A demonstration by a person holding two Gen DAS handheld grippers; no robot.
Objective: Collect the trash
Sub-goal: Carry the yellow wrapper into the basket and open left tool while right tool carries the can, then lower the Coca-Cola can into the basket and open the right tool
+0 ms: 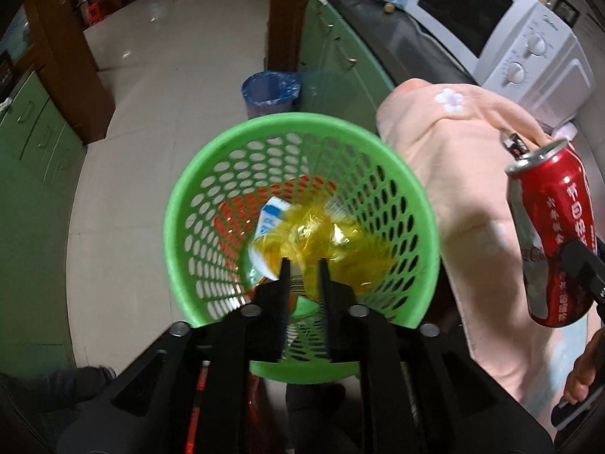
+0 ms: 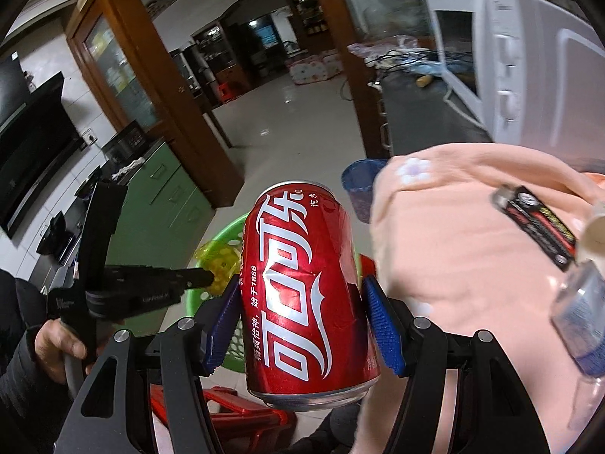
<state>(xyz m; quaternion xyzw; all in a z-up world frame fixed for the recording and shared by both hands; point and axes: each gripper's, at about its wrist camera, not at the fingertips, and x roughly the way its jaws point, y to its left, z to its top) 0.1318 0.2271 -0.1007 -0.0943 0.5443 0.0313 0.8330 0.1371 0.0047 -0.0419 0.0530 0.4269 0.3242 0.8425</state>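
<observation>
The left gripper (image 1: 304, 265), jaws slightly parted over the green basket (image 1: 423, 204), hangs above the yellow wrapper (image 1: 321, 234) lying inside. The right gripper (image 2: 302, 302) pinches a red cola can (image 2: 302, 295) near the basket's right; swung carelessly, it could clip the rim and tip the basket.

Your left wrist camera looks steeply down from close above into the green basket (image 1: 302, 204), your right wrist camera faces more level across the kitchen with the red can (image 2: 306, 295) filling its near field, and both views share basket, can, peach cloth (image 1: 453, 196) and microwave (image 1: 503, 34)
</observation>
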